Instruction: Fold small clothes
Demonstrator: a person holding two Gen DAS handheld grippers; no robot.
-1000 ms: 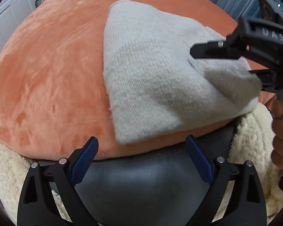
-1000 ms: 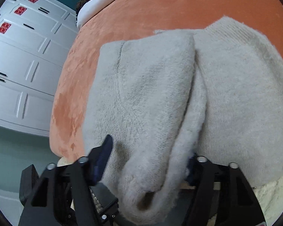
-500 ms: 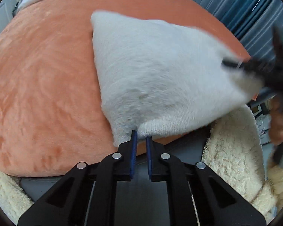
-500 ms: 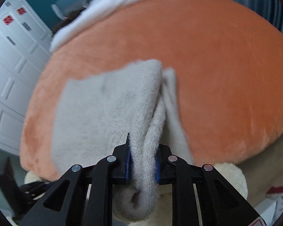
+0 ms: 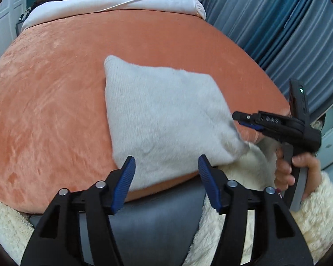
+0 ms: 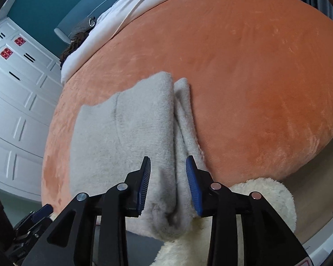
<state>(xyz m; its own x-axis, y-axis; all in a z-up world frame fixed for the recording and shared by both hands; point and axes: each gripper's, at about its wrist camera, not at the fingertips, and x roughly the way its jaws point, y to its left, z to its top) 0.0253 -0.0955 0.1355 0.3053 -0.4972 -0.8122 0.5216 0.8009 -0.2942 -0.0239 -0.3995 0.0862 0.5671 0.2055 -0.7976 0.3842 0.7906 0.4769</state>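
1. Lying folded on the orange bed [image 5: 55, 102], the grey sweater [image 5: 166, 119] is seen at the near edge, one corner overhanging it.
2. The left gripper [image 5: 166, 175] has just been opening; nothing is gripped.
3. The right gripper [image 6: 168, 184] has just been opening; the sweater's thick fold sits between its fingers [image 6: 194, 186], pad contact unclear.
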